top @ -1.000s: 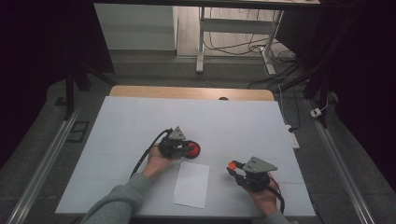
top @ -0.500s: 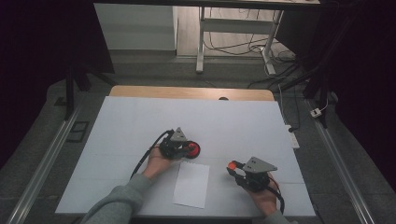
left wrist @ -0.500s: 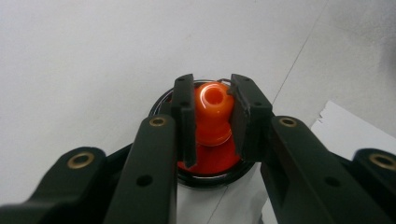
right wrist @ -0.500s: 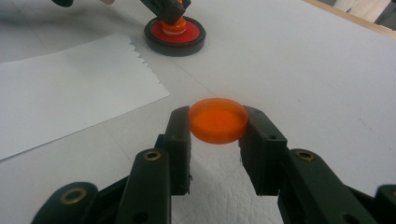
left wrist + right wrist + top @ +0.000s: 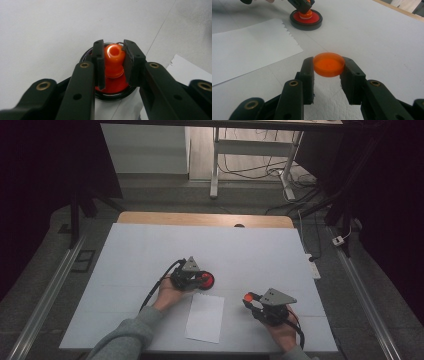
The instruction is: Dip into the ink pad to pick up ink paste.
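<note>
Between the left fingers (image 5: 100,62) sits an orange knob (image 5: 113,62), pinched at its sides; it stands upright on a red disc in a black ring, the base (image 5: 110,91), which rests on the white surface (image 5: 150,250). Just beside the base, toward the person, lies a sheet of paper (image 5: 205,317) with a torn edge. Well to the right of the base, the right fingers (image 5: 308,72) pinch a shallow orange cap (image 5: 328,64) by its rim, held level just above the surface. The left gripper (image 5: 192,280) looks to be steadying the knob while the right gripper (image 5: 250,301) keeps the cap. To do this well, keep the knob's grip square and the cap level, then bring the cap in low and straight, so neither piece tips the base.
</note>
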{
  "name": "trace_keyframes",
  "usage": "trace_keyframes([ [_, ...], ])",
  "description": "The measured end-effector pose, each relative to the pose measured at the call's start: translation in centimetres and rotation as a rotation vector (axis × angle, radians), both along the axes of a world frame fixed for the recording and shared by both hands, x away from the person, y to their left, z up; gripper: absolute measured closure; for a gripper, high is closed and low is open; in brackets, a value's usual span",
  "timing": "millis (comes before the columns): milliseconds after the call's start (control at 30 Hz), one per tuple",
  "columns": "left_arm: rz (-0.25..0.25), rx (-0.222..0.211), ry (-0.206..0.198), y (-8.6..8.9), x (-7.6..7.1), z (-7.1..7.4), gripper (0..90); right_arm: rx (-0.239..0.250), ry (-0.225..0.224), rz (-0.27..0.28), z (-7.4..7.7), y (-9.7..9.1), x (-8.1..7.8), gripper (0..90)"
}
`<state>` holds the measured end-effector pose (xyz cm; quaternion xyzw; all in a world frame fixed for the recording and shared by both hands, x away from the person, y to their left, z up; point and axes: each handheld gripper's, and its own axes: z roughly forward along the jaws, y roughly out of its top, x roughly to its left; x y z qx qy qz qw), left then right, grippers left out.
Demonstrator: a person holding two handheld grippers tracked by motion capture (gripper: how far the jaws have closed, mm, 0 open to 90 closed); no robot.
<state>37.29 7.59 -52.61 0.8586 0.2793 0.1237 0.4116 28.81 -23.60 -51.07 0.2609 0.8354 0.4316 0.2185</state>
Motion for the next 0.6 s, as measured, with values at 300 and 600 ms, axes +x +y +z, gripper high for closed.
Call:
trace_keyframes([
  [300, -0.001, 0.000, -0.002, 0.00, -0.01, -0.01, 72.7, -0.004, -0.002, -0.003, 0.07, -0.10, 0.03, 63.8],
  [600, 0.000, 0.000, -0.004, -0.01, -0.04, -0.02, 72.7, -0.001, -0.004, -0.004, 0.07, -0.05, 0.04, 63.8],
])
